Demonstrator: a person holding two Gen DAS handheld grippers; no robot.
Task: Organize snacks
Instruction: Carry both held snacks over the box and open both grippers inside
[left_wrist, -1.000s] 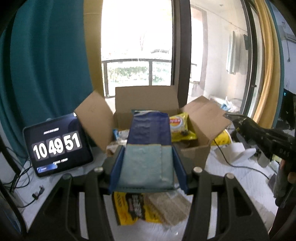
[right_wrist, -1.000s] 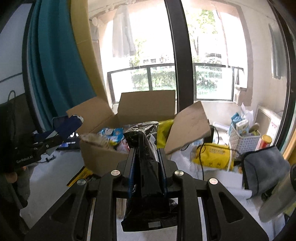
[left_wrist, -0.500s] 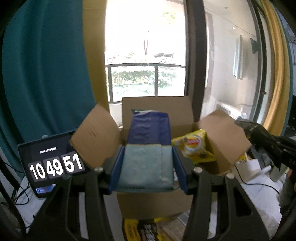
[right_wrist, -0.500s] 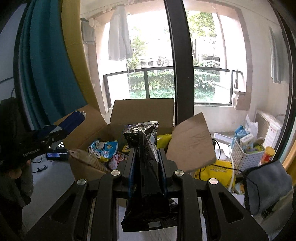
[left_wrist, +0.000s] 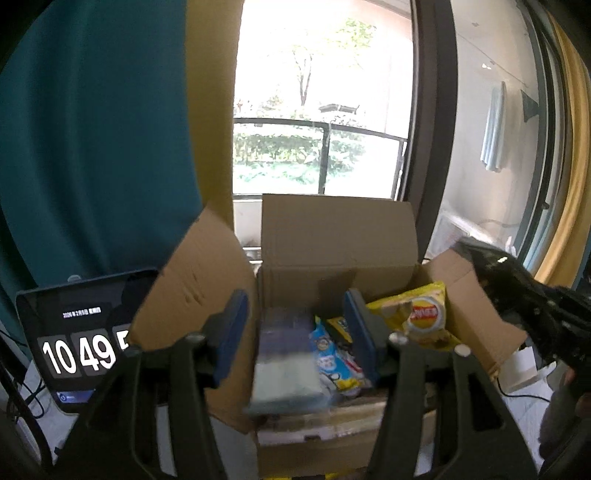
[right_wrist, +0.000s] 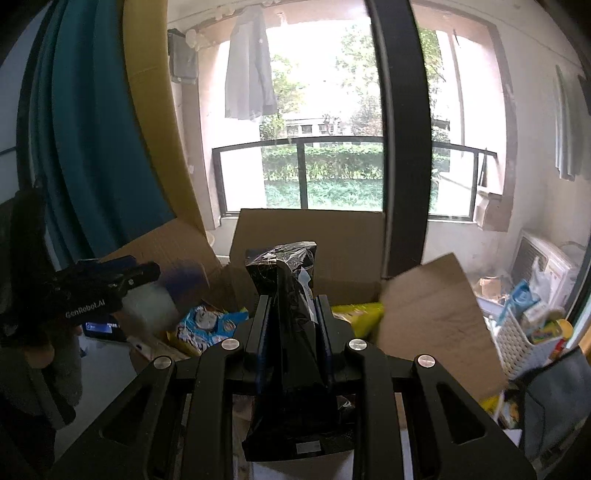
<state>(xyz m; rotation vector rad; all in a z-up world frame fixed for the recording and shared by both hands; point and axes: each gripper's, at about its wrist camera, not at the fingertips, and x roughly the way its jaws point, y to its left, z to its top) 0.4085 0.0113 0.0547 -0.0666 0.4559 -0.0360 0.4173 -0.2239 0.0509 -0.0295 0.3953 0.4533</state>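
An open cardboard box (left_wrist: 332, 236) stands in front of the window and holds several snack bags, among them a yellow chip bag (left_wrist: 421, 317). My left gripper (left_wrist: 295, 332) is open above the box; a blue and pale packet (left_wrist: 284, 369), blurred, is below its fingers inside the box. My right gripper (right_wrist: 291, 310) is shut on a black snack bag (right_wrist: 291, 332), held upright just in front of the box (right_wrist: 310, 236). The left gripper also shows in the right wrist view (right_wrist: 107, 284).
A tablet clock (left_wrist: 77, 339) stands left of the box. The box flaps (left_wrist: 195, 284) (right_wrist: 436, 317) stick out on both sides. A white basket of items (right_wrist: 528, 332) and a grey cloth (right_wrist: 554, 406) are at the right. Curtains and the window are behind.
My left gripper has moved forward over the box and opened; the blue packet has left its fingers and dropped into the box. My right gripper has moved closer to the box with the black bag.
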